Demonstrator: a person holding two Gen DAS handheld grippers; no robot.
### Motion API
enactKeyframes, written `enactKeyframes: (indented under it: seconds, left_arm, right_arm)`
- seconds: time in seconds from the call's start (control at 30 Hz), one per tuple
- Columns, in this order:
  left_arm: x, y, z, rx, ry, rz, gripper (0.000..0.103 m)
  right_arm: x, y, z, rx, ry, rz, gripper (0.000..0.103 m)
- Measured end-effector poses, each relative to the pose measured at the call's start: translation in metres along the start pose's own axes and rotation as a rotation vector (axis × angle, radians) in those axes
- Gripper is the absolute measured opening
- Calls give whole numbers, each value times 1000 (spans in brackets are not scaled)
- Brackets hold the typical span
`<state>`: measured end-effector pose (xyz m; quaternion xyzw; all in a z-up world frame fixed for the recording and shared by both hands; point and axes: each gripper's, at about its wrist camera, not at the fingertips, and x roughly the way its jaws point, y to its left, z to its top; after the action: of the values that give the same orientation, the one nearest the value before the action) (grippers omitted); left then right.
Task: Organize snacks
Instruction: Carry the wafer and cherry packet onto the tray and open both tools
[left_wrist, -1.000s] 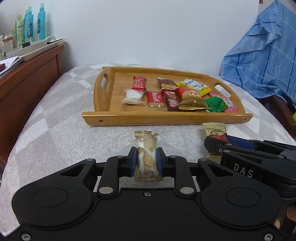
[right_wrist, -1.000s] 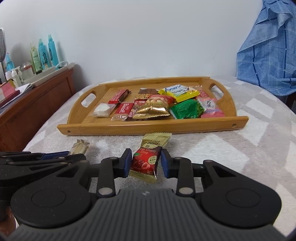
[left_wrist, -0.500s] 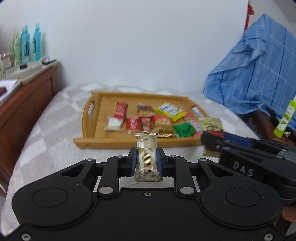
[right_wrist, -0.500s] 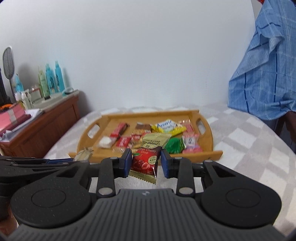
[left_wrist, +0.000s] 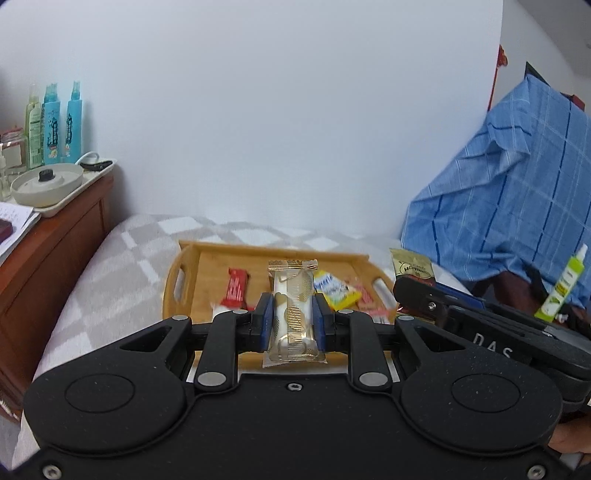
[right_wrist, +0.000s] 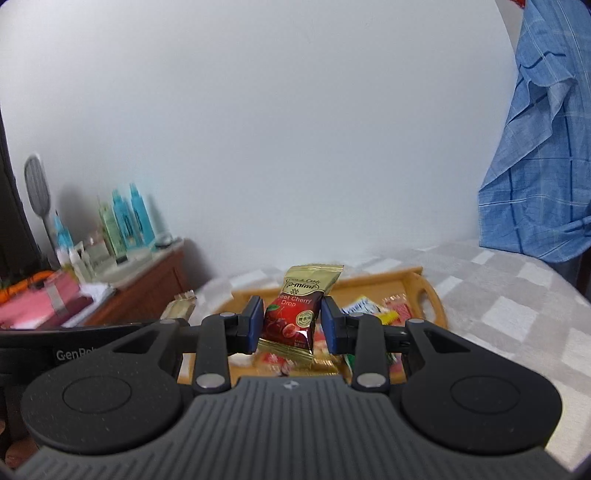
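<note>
While the left tool (left_wrist: 293, 320) grips a white-gold bar (left_wrist: 293, 314), the right tool (right_wrist: 291, 325) pinches a cherry candy (right_wrist: 293, 317) — red, gold-edged

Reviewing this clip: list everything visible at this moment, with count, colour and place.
wooden tray: one, light wood, on the checked blanket, holds loose snack packets
cream-and-gold snack bar: one, upright in the left claw
cherry drop candy packet: one, red and gold, in the right claw
red snack bar: one, in the tray, left side
checked blanket: one, grey and white, under the tray
blue cloth: one, draped at right
spray bottles: three, two blue and one green, on the wooden cabinet
left claw: black, closed on the bar
right claw: black, closed on the packet
</note>
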<state>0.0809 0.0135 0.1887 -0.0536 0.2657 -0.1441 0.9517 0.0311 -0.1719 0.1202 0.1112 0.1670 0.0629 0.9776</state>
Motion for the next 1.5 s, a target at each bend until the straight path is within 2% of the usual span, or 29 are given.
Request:
enactKeyframes:
  seconds: [0.37,0.53,0.63,0.77,0.9,1.2,1.5]
  left_arm:
    - [68,18,24,43,-5,44,21]
    - [105,33,31,27,30,61,21]
    - [128,47,34,8,55,85,21]
    - [156,66,36,-34,94,89,21]
    - [181,76,33,-34,129,110,21]
    - [228,90,22,-53,184,136,21]
    - [249,92,16,-38,205,143,21]
  right_arm:
    - [67,-24,-1,75,-22,14,38]
    - [100,-26,-3,119,-3,27,38]
    - [123,-16,0,82,18,47,38]
    - [151,-4,1,-1,43,100,38]
    - [177,1,-8,-53,77,172,38]
    - [212,8,-23,-79,132,170,38]
    - [230,1,-28,-111,175,142,39]
